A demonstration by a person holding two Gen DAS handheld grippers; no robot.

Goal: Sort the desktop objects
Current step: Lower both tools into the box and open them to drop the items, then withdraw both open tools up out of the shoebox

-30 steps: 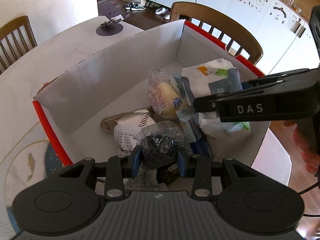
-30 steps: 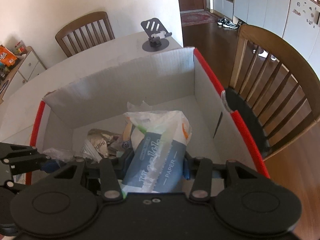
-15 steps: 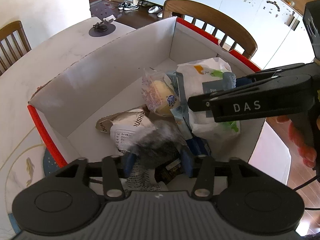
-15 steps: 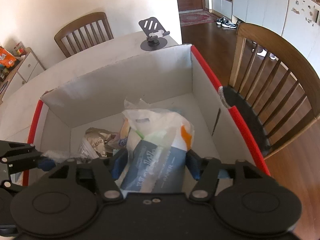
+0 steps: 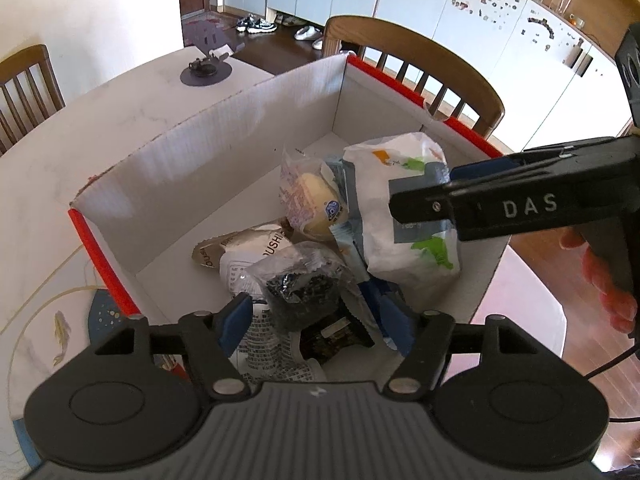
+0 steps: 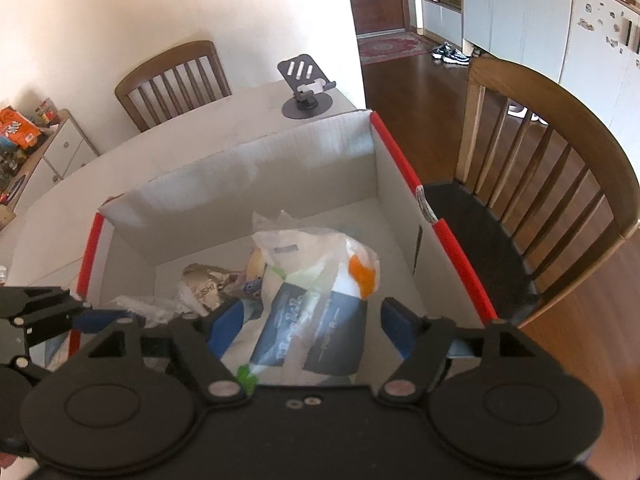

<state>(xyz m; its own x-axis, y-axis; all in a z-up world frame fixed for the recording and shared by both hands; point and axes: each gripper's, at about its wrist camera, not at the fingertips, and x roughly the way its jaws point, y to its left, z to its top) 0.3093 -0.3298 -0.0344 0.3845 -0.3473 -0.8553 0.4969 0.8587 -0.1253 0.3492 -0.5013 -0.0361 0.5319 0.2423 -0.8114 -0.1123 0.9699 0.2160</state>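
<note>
A white cardboard box with red rims holds several packets. My left gripper hangs over its near end, jaws opening. A clear bag of dark snacks lies loose between them on the pile, touching neither pad. My right gripper is also opening. The white and blue tissue pack rests in the box between its blue fingers without touching them. The same tissue pack shows in the left wrist view under the right gripper. A yellow bun packet lies beside it.
A phone stand sits on the white table beyond the box. Wooden chairs stand at the right side and far end. A side cabinet with snacks is at far left. A person's fingers hold the right gripper.
Both grippers have opened. The dark snack bag dropped from the left jaws onto the pile. The tissue pack came free of the right jaws and settled in the box.
</note>
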